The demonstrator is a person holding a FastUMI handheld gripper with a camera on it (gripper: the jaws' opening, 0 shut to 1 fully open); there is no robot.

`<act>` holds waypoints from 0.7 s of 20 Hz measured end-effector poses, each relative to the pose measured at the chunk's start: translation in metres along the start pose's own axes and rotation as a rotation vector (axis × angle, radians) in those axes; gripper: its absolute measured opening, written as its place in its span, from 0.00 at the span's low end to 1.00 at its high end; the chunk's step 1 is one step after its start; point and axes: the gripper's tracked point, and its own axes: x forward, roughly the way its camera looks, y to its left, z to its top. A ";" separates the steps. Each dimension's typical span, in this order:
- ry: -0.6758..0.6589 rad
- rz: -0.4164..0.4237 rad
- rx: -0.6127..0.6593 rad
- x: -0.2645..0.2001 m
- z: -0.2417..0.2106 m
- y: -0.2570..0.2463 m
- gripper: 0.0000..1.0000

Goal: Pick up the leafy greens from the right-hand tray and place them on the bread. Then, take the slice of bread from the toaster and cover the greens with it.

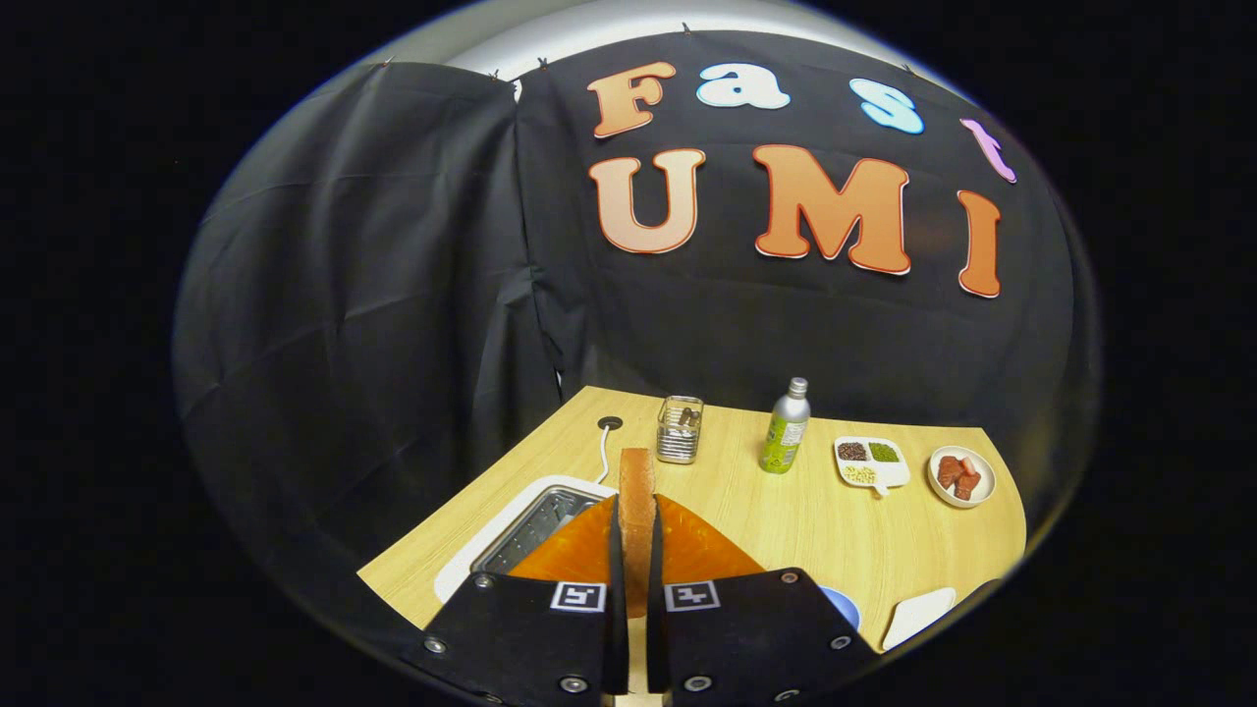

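Right now my gripper (636, 550) has its two fingers closed narrowly on the slice of bread (636, 501), which stands upright on edge between them and rises just above their tips. Both fingers press its flat faces. Just beside and below my left finger lies the toaster (530, 530), white with a metal slot. Beyond the bread on the wooden table (786, 520) stand a small wire basket (680, 429) and a metal bottle (786, 427), with a divided dish (870, 462) and a small bowl (961, 475) well off to the right.
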 end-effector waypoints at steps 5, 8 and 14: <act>0.028 -0.001 0.015 -0.012 -0.031 -0.029 0.08; 0.055 0.000 0.040 -0.012 -0.056 -0.046 0.08; 0.112 0.010 0.054 -0.010 -0.108 -0.069 0.08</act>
